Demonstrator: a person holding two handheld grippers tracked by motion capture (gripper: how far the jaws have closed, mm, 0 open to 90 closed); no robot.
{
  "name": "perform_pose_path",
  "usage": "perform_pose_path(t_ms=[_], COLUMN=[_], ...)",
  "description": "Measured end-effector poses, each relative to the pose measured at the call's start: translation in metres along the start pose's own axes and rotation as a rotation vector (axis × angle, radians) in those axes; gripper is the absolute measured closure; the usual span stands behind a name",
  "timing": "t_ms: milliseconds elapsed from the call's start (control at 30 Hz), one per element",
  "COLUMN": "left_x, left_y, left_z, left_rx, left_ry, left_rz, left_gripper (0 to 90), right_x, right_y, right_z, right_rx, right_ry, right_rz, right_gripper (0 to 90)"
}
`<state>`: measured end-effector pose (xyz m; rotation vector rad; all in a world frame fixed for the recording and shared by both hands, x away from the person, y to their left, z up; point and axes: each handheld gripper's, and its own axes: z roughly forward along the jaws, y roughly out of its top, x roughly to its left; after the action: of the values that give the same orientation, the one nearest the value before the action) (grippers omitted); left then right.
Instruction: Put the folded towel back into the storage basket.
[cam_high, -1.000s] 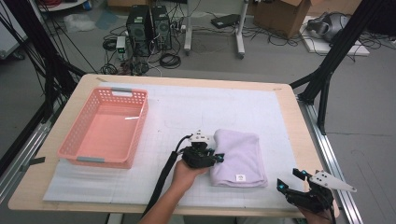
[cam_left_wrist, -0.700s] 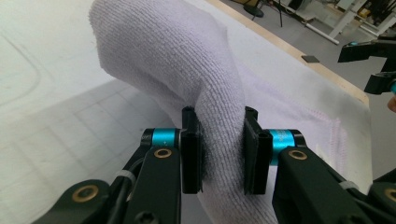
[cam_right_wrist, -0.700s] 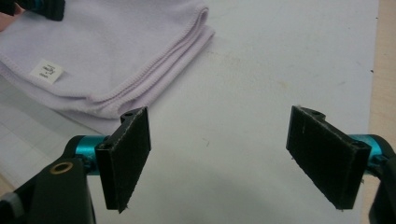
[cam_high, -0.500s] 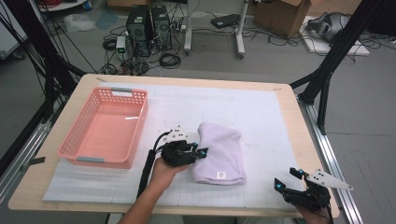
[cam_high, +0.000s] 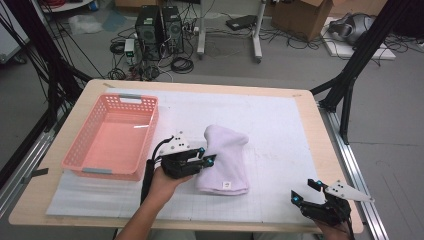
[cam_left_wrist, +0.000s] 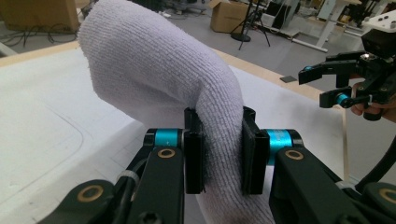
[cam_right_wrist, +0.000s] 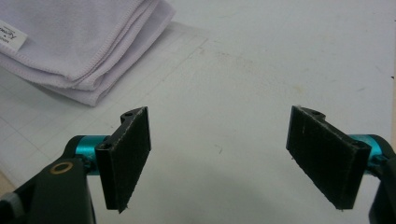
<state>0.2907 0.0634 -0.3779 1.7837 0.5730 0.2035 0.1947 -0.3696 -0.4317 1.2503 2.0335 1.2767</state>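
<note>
Left gripper (cam_high: 209, 159) is clamped on the folded white towel (cam_high: 226, 159): in the left gripper view both pads (cam_left_wrist: 194, 156) pinch a thick bunch of terry cloth (cam_left_wrist: 159, 70), which humps up over the jaws, so one edge is lifted off the mat while the rest looks to lie on it. Seen from the high view, the towel sits mid-table on the white mat (cam_high: 280, 125), just right of the pink basket (cam_high: 113, 136) but not touching it, w/ the label end toward the person. Basket has nothing in it.

Right gripper (cam_high: 306, 192) hangs at the near right corner of the table, well apart from the towel, jaws spread wide w/ nothing between them. Its own view shows bare mat (cam_right_wrist: 261, 74) past the pads (cam_right_wrist: 127, 154) and the towel's stacked folded edges (cam_right_wrist: 88, 51) at upper left.

Progress, as a judgement: the grab is done and the lift is only partly made; the towel isn't clear of the mat yet. Left to do, prob.: raise it fully, carry it left over the basket rim, lower it in and let go. Folds look intact for now, but a one-sided pinch could let the layers sag open during the carry. Right side seems idle, avail. to support the free end if needed.
</note>
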Motion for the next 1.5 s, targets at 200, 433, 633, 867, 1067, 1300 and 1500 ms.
perform_pose_path(t_ms=[200,433,633,867,1067,1300,1500], left_x=[-0.002,-0.002,0.001,0.006,0.011,0.020,0.027], left_y=[0.010,0.016,0.019,0.027,0.034,0.039,0.041], left_z=[-0.012,-0.025,-0.038,-0.056,-0.072,-0.094,-0.111], left_rx=[-0.016,-0.070,-0.108,-0.137,-0.152,-0.195,-0.221], left_ry=[-0.001,-0.003,-0.001,0.002,0.020,0.054,0.077], left_rz=[0.047,0.072,0.087,0.114,0.135,0.139,0.132], left_gripper=[75.0,74.9,75.0,75.1,75.0,74.9,74.9], right_x=[0.001,0.001,0.002,0.003,0.004,0.005,0.007], right_y=[0.001,0.001,0.002,0.003,0.004,0.005,0.007], right_z=[0.002,0.002,0.002,0.004,0.004,0.006,0.009], right_rx=[-0.002,-0.005,-0.005,-0.005,-0.005,-0.008,-0.005], right_ry=[0.001,0.002,0.003,0.004,0.006,0.006,0.011], right_rz=[0.000,0.004,0.002,-0.002,-0.007,-0.013,-0.020], right_gripper=[20.7,20.7,20.7,20.6,20.7,20.6,20.7])
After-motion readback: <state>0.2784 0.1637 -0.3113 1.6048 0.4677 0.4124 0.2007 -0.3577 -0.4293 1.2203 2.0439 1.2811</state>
